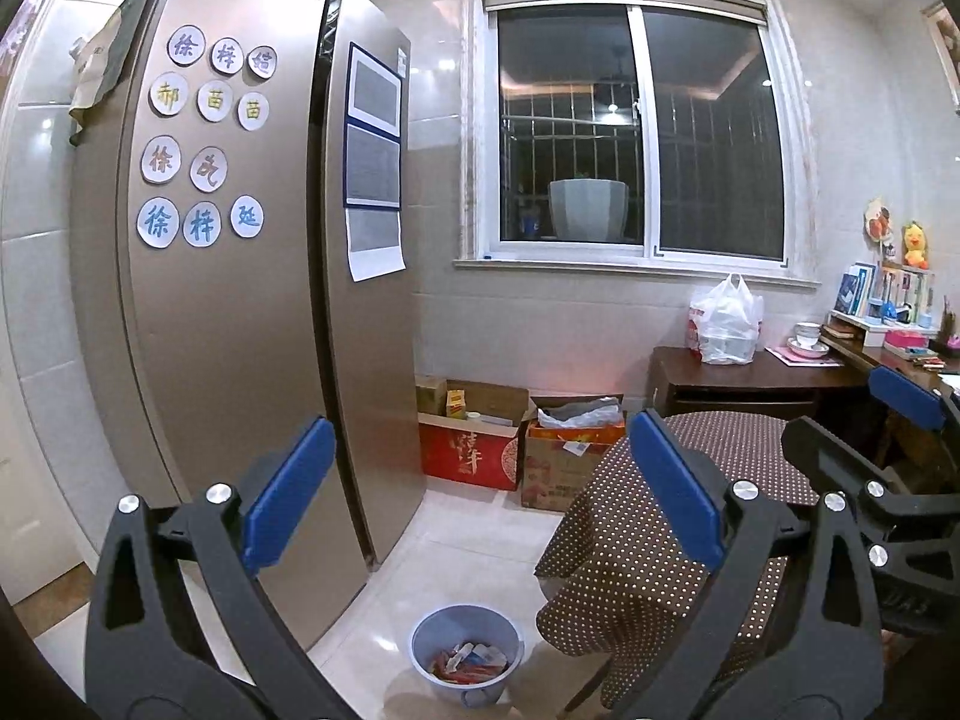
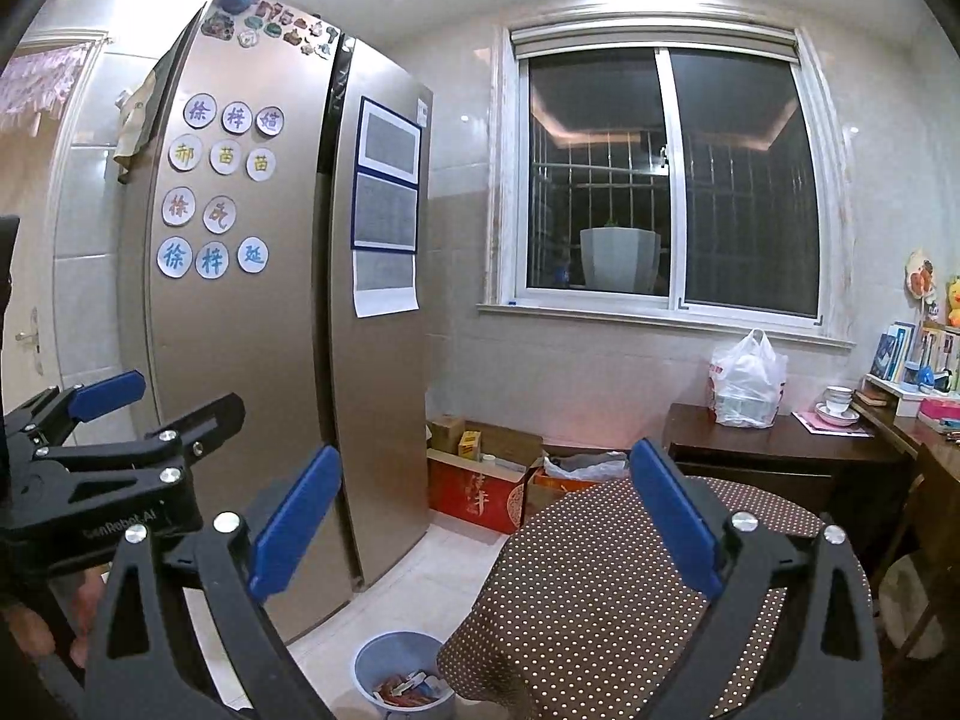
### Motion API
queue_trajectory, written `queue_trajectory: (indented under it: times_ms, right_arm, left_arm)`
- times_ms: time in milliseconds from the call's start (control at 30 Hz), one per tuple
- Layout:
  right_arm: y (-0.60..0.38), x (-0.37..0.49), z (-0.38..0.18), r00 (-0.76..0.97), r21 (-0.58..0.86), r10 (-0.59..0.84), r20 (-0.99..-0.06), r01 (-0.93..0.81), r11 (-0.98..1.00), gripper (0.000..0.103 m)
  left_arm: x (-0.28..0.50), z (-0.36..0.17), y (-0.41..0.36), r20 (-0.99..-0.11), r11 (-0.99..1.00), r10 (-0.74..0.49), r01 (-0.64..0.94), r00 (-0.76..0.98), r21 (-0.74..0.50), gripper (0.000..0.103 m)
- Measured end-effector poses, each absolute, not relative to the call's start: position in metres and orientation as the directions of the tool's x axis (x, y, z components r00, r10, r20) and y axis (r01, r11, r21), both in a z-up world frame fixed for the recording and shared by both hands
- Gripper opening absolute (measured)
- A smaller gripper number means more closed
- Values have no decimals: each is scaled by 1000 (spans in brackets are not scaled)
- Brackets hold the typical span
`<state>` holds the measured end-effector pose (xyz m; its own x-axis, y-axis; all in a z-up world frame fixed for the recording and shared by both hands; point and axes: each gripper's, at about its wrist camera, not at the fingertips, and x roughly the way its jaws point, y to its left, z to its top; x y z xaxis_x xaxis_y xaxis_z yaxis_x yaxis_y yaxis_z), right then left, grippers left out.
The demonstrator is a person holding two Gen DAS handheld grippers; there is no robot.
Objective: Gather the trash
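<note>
A small blue trash bin (image 1: 465, 665) stands on the floor between the fridge and a covered table; it holds several colourful wrappers. It also shows in the right wrist view (image 2: 399, 681). My left gripper (image 1: 480, 498) is open and empty, held high above the bin. My right gripper (image 2: 480, 516) is open and empty too, at about the same height. The right gripper shows at the right edge of the left wrist view (image 1: 900, 450), and the left gripper at the left edge of the right wrist view (image 2: 108, 420).
A tall steel fridge (image 1: 240, 300) with round magnets fills the left. A table under a brown dotted cloth (image 1: 636, 546) is right of the bin. Cardboard boxes (image 1: 474, 438) sit by the wall under the window. A dark desk (image 1: 750, 378) carries a white plastic bag (image 1: 726, 321).
</note>
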<state>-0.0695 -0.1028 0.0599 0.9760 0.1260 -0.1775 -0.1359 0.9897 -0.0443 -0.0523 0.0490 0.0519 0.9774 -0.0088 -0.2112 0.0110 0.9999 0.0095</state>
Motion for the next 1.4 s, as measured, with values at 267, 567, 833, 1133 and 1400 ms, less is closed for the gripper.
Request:
queue_trajectory:
  times_ms: [267,567,833,1133,1400]
  right_arm:
    - [-102,-64,59,974,-35,127,-187,-135,990,96]
    - [-97,-60,57,974,-29,122,-194,-129,991,96]
    - [-97,-58,55,973,-22,121,-198,-127,992,96]
    - [-95,-55,53,971,-18,122,-204,-129,992,96]
    - [-95,-53,53,971,-17,121,-208,-127,992,96]
  left_arm:
    - [-49,50,45,-221,1000,-10,13,975,11,97]
    - [-45,48,44,-229,1000,-12,15,973,12,97]
    - [-41,46,43,-238,1000,-16,20,971,13,97]
    - [-40,44,44,-242,1000,-14,17,970,10,97]
    - [-37,42,43,-249,1000,-18,20,968,8,97]
